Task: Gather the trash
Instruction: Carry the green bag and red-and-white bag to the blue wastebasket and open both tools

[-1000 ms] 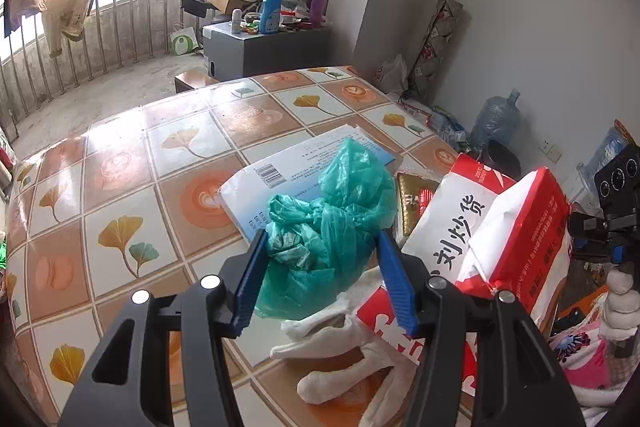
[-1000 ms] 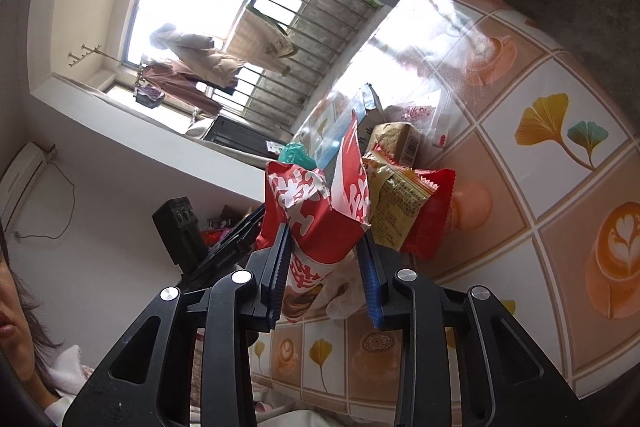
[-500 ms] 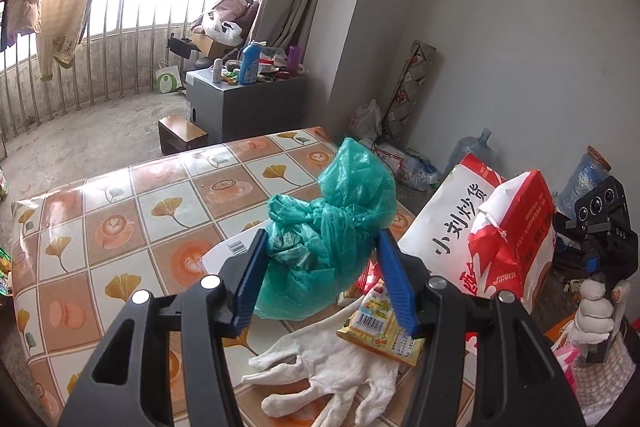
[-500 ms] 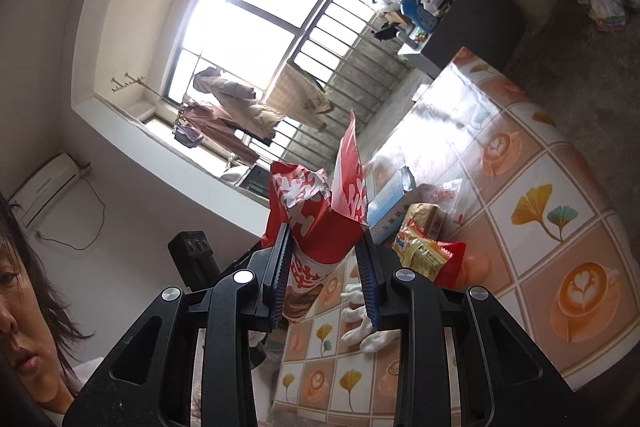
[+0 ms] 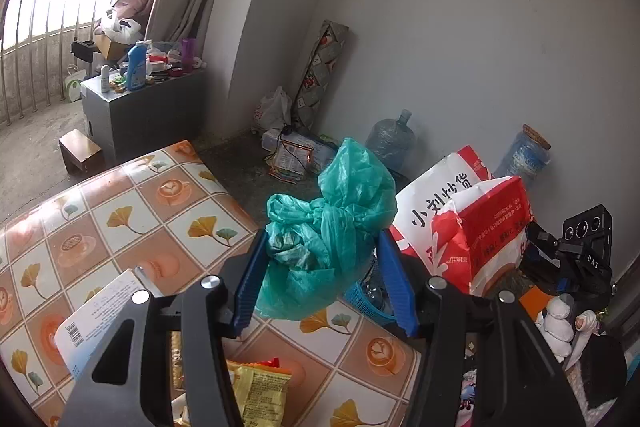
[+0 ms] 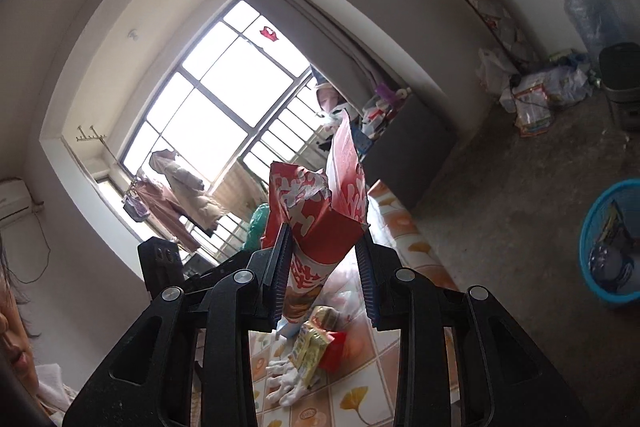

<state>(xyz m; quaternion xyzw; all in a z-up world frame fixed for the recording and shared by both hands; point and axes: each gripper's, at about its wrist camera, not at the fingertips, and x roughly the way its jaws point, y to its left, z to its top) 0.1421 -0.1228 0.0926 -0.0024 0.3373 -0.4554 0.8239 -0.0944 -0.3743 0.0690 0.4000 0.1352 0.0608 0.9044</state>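
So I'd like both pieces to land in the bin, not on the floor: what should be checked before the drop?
1. Left gripper shut on the green plastic bag: ok.
2. Right gripper shut on the red and white bag: ok.
3. Blue basket in sight on the floor: ok.
4. Either load above the basket: not ok, it sits off to one side.
5. Room in the basket: cannot tell, some trash already lies inside.

Crumpled green plastic bag (image 5: 332, 243) and torn red-white snack bag (image 6: 320, 223), apparently both aloft.
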